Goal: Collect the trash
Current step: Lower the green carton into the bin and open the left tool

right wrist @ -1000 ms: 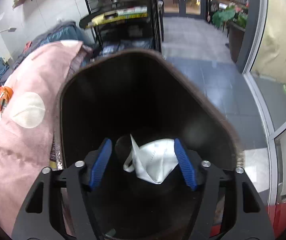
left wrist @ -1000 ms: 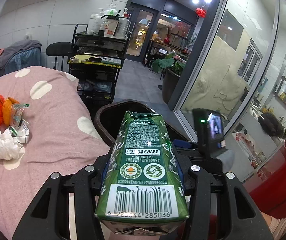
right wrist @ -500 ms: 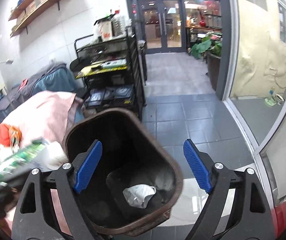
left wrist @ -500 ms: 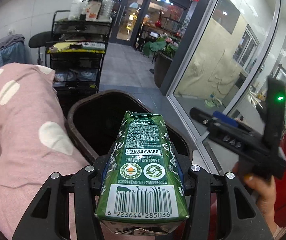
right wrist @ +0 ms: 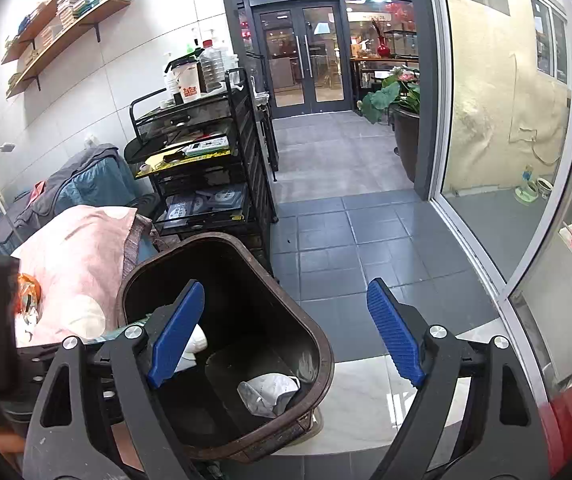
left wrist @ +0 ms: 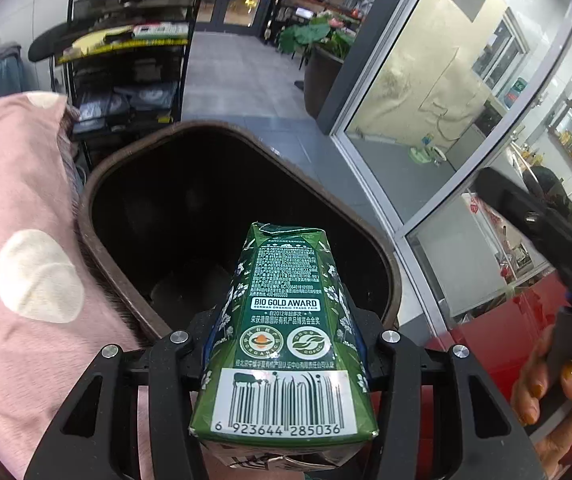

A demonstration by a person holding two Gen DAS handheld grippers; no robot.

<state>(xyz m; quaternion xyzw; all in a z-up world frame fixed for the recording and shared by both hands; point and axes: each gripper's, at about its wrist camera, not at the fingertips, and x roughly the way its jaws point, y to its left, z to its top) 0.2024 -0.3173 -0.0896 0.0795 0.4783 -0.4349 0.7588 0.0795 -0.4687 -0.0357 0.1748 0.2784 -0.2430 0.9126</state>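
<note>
The left tongs (left wrist: 286, 344) grip a green carton (left wrist: 286, 332) over the bin (left wrist: 381, 256); released off-centre, it could strike the rim. The right tongs (right wrist: 286, 336) gape empty.

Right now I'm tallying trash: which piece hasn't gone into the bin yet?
The green carton, clamped in the left hand-held gripper above the brown bin; the crumpled white paper already lies inside.

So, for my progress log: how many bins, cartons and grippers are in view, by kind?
Bin: 1
Green carton: 1
Grippers: 2, the left gripper and the right gripper
Total: 4
</note>
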